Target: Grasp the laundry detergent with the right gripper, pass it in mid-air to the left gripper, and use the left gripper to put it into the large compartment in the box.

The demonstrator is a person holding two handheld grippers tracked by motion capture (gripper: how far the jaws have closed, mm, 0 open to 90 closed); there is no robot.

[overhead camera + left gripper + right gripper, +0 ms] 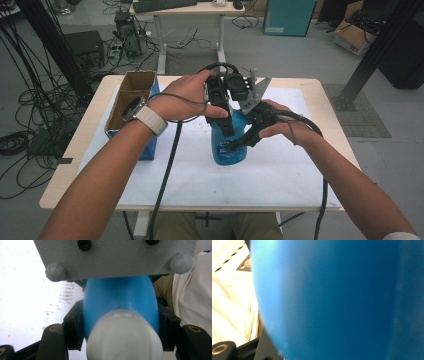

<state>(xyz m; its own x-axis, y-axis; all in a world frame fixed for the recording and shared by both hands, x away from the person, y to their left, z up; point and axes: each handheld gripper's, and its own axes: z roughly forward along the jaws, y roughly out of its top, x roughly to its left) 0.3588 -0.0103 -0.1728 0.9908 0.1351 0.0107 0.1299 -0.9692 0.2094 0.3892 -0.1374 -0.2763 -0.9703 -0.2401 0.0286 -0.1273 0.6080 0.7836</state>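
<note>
Blue bottle (227,145) stands upright near the middle of the desk (300,170), on the white sheet (200,175). Left claw (226,125) comes down from above and is clamped on the bottle's upper part; in the left gripper view the black jaws press both sides of the blue shoulder just behind the white cap (123,337). Right claw (245,140) grips the bottle body from the person's right (its view is mostly blue plastic, close up). An open cardboard box (131,97) sits at the left, apart from the bottle.
</note>
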